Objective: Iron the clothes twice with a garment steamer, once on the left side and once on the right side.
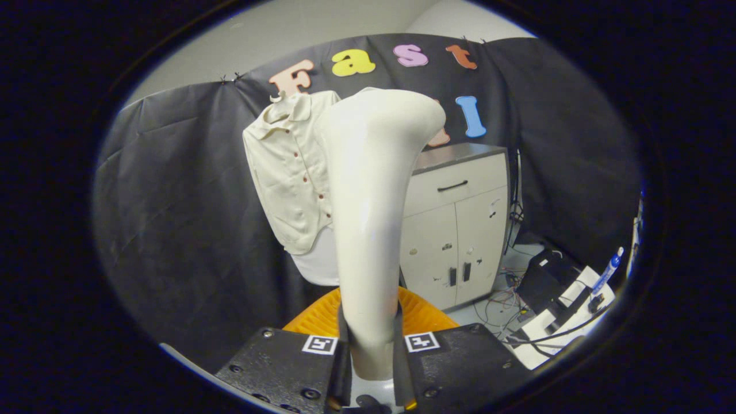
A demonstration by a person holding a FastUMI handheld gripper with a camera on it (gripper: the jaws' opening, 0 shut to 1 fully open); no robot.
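Gripper clamped on handle of cream garment steamer, both fingers pressing its sides, steamer upright. Cream shirt hangs beyond, against black cloth, beside white cabinet. Orange object just behind fingers.

The pale floor is carrying everything here, showing beyond and right of the gripper, whose fingers are pinching the garment steamer. A white cabinet is standing on it, with loose wires trailing beside a black box further right.
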